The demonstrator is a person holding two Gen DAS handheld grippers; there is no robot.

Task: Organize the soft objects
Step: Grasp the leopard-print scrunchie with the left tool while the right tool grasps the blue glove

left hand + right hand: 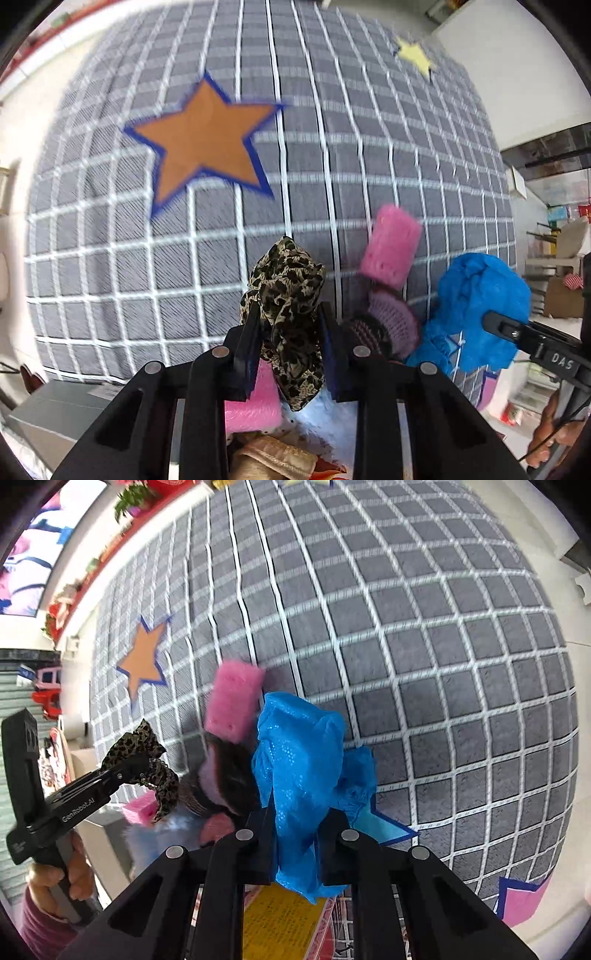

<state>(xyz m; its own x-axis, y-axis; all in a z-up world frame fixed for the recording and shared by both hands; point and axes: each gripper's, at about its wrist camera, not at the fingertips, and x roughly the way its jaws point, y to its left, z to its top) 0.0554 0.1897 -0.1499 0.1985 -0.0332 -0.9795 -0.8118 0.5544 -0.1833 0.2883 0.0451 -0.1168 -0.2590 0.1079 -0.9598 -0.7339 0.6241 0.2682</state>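
left tongs point(290, 325) clenched on a leopard-print scarf point(286, 295); fabric bunches above the fingers and hangs down between them. right tongs point(301, 834) clenched on a crumpled blue sequinned cloth point(299, 760), which fills the gap between the fingers and droops below them. both cloths are held up in the air above a grey rug with a white grid point(110, 258).

around the left tongs: just right of the scarf sits a purple knitted piece point(391, 317) with a darker striped part beside it, and above that a pink fuzzy block point(391, 245), tilted. whether the pink block touches the knit cannot be told, motion blur. the right tongs with the blue cloth show at the right edge of the left view, near the knit. below the left fingers: a second pink fuzzy block point(255, 402), a pale blue furry patch point(325, 417) and a tan padded item point(273, 461), all partly hidden by the tongs body.

rug markings: an orange star with blue border point(203, 140) well beyond the scarf, a pale yellow star point(415, 55) far at upper right. in the right view a light blue star shape point(384, 829) lies just behind the blue cloth, mostly covered by it, and a pink star patch point(524, 901) at lower right.

the blue cloth blocks the right camera's view of the pile's centre. a hand point(55, 882) grips the left tool's handle at the lower left of the right view.
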